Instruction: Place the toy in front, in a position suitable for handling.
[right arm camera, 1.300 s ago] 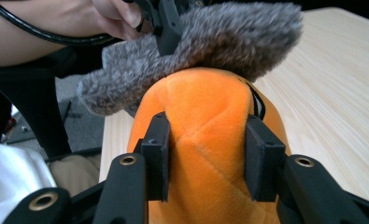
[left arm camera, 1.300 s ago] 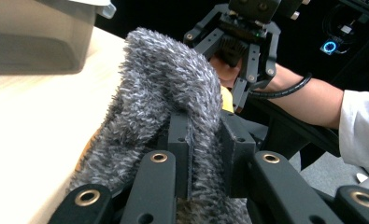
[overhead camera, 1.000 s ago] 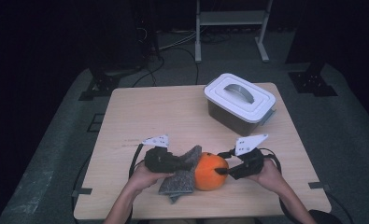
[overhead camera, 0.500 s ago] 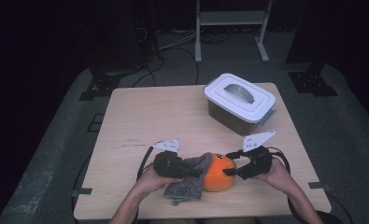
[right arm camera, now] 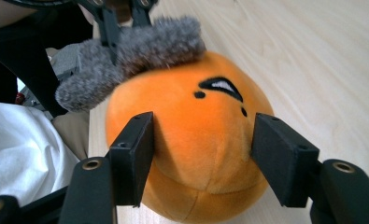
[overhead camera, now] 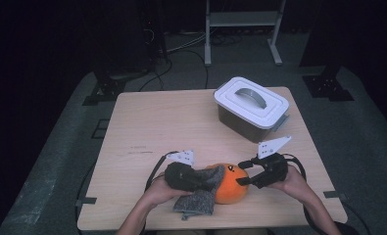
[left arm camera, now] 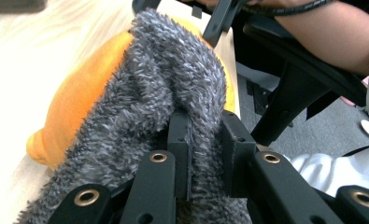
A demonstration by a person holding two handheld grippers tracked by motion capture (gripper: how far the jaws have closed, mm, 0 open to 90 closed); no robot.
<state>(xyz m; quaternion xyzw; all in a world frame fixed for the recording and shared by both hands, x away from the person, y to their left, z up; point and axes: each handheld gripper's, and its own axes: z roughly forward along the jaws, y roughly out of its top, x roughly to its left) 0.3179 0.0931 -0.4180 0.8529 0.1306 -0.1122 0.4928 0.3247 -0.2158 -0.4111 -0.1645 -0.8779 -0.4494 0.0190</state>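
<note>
Orange plush toys: one (overhead camera: 231, 185), round, with a small black-and-white face mark, at the near edge of my table (overhead camera: 157, 127), a bit right of the middle.
Grey fuzzy cloths: one (overhead camera: 201, 193), draped over the plush's left side, its loose end lying flat on the wood toward the near edge.
Lidded boxes: one (overhead camera: 252, 106), white lid with a grey handle, near the far right corner, well apart from the plush.
Grippers: two, one in each of my hands.
My left gripper (left arm camera: 205, 135): jaws pinched narrow on a fold of the grey fuzzy cloth, which it holds against the plush.
My right gripper (right arm camera: 203, 154): jaws have just been opening; they stand wide with the plush between them, the left pad touching its side, the right pad just beside it.
Writing or brands: none I can read on any of these things.
</note>
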